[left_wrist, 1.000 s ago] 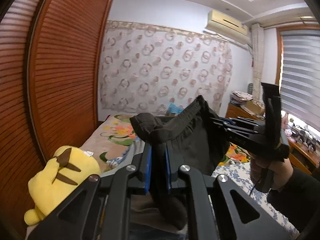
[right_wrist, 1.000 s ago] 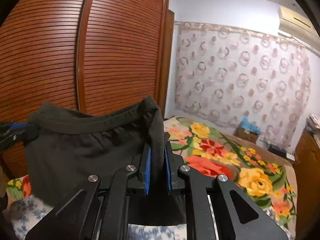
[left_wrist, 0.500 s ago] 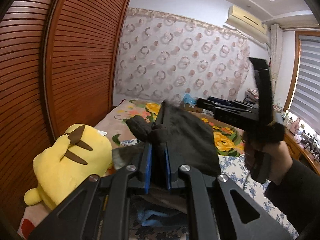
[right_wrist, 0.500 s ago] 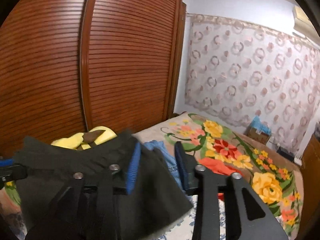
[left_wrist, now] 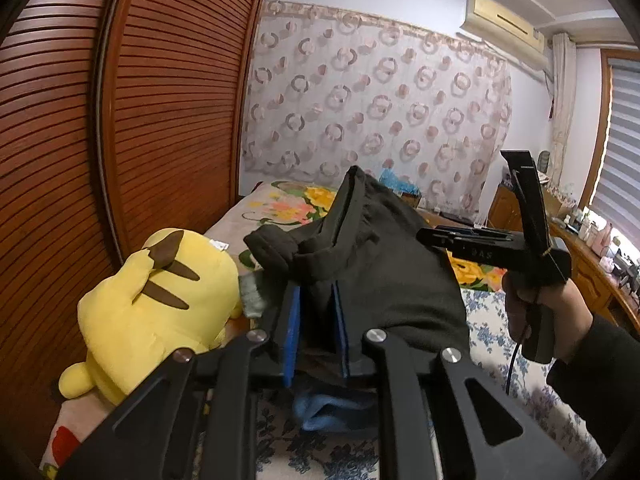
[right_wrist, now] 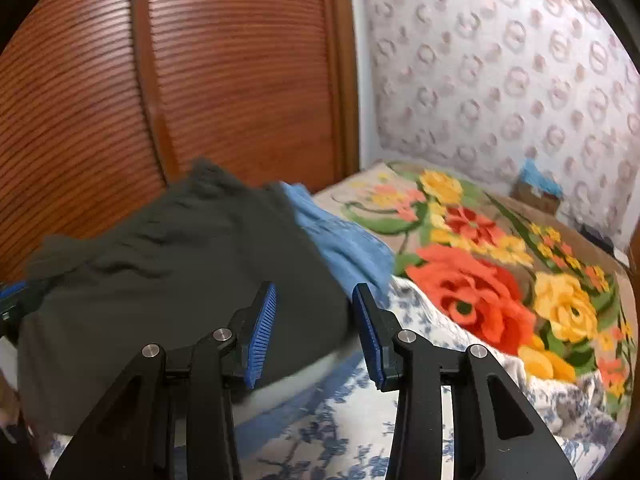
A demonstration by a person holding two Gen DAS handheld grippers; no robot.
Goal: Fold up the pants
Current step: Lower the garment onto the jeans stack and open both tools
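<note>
The dark pants (left_wrist: 380,272) hang in a bunch over my left gripper (left_wrist: 316,296). A fold of the waistband sits between its blue pads, and the jaws are opening. In the right wrist view the pants (right_wrist: 160,280) lie slumped on a pile on the bed. My right gripper (right_wrist: 316,320) stands open just at their right edge and pinches nothing. In the left wrist view the right gripper (left_wrist: 436,236) hovers beside the pants, held by a hand (left_wrist: 540,312).
A yellow plush toy (left_wrist: 152,300) lies left of the pants against the wooden louvred wardrobe (left_wrist: 120,120). A blue garment (right_wrist: 344,240) pokes out under the pants. The floral blanket (right_wrist: 480,280) covers the far bed, and a blue-patterned sheet (right_wrist: 340,440) the near part.
The right gripper let go of the waistband, opened and came down. The stretched pants collapsed onto the pile. The left gripper sank with its end of the pants, and its pads parted slightly.
</note>
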